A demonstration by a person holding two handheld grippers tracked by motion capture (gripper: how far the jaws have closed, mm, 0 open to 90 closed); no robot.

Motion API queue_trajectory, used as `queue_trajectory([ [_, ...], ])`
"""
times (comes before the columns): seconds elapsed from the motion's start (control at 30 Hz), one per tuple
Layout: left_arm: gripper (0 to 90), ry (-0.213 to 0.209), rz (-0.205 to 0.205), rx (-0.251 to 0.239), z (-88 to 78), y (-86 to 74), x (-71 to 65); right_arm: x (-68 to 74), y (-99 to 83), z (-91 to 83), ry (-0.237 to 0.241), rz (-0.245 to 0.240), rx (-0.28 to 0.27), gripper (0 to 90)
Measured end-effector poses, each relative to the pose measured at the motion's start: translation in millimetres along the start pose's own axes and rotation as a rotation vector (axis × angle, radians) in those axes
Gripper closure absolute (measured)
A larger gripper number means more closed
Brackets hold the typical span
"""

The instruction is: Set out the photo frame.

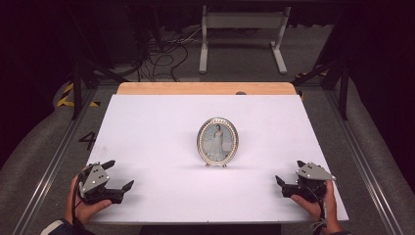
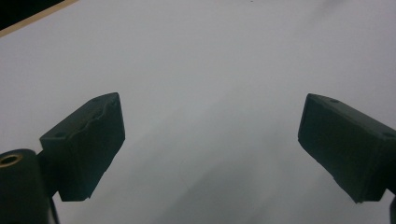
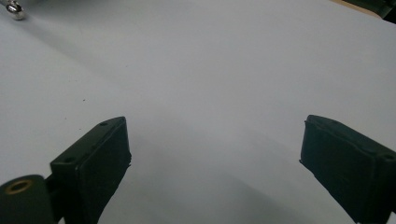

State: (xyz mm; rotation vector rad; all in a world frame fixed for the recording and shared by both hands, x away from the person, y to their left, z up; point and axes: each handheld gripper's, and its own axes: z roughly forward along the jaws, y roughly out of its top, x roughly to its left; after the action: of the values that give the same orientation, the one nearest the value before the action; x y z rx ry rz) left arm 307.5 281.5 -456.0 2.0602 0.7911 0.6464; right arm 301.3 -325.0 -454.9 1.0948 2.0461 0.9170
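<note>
In the high view we see an oval picture frame (image 1: 218, 141) standing upright near the middle of the picture, on the white sheet (image 1: 161, 147) that covers the counter (image 1: 205, 88), whose wooden edge shows as a strip along the sheet's far side. The frame has a pale, beaded rim and holds a picture of a figure in a long light dress; two small feet at its base touch the sheet, and a soft shadow lies just below them. At the lower left of that view we find the left hand-held gripper (image 1: 120, 175), gripped by a hand (image 1: 85, 208) that comes up from the bottom edge, its grey three-cornered plate on top; its jaws are spread wide with nothing between them, and they point toward the centre of the picture. At the lower right the right hand-held gripper (image 1: 289, 172) sits in the other hand (image 1: 318, 203), likewise spread wide and empty, its jaws pointing inward toward the left. Both hand-held grippers are well apart from the frame, one on each side of it and lower in the picture. In the left gripper view we see the two black jaws far apart over bare white sheet. In the right gripper view the jaws stand equally wide, and a small shiny foot of the frame (image 3: 15, 10) shows at the upper left corner.
</note>
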Motion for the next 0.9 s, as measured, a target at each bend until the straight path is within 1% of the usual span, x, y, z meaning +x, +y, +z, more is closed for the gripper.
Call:
queue_trajectory([
  [0.1, 7.9, 0.002, 0.003, 0.006, 0.5, 0.3, -0.6, -0.5, 1.3, -1.5, 0.000, 0.007, -0.015, 8.5],
  [0.23, 8.1, 0.001, 0.006, -0.001, 0.3, 0.5, -0.7, 0.8, 1.2, -1.2, 0.002, 0.006, -0.013, 8.5],
  [0.33, 8.1, 0.000, 0.017, 0.015, 0.9, -0.8, -0.2, 1.6, 1.9, 0.8, 0.006, 0.003, -0.012, 8.4],
  [0.4, 8.1, 0.002, 0.004, 0.003, -0.2, -1.2, -0.8, 2.3, 3.0, 1.1, 0.001, -0.004, -0.013, 8.4],
  [0.47, 8.1, 0.003, 0.009, 0.001, -0.8, -1.0, -0.3, 2.5, 3.1, 0.4, 0.002, 0.001, -0.017, 8.4],
  [0.53, 8.1, 0.002, 0.003, 0.001, 0.0, -1.1, -0.4, 3.0, 2.7, 0.6, 0.002, 0.002, -0.014, 8.4],
  [0.73, 8.5, -0.002, 0.013, 0.007, 1.4, -0.6, 0.3, 2.7, 1.9, 3.3, 0.007, 0.002, -0.010, 8.4],
  [0.77, 8.7, 0.000, 0.008, 0.005, 1.8, -0.6, 0.0, 2.9, 1.6, 3.6, 0.007, 0.000, -0.009, 8.4],
  [0.9, 8.7, -0.002, 0.012, 0.010, 3.0, -0.2, 0.2, 3.5, 1.3, 3.4, 0.008, -0.002, -0.010, 8.4],
])
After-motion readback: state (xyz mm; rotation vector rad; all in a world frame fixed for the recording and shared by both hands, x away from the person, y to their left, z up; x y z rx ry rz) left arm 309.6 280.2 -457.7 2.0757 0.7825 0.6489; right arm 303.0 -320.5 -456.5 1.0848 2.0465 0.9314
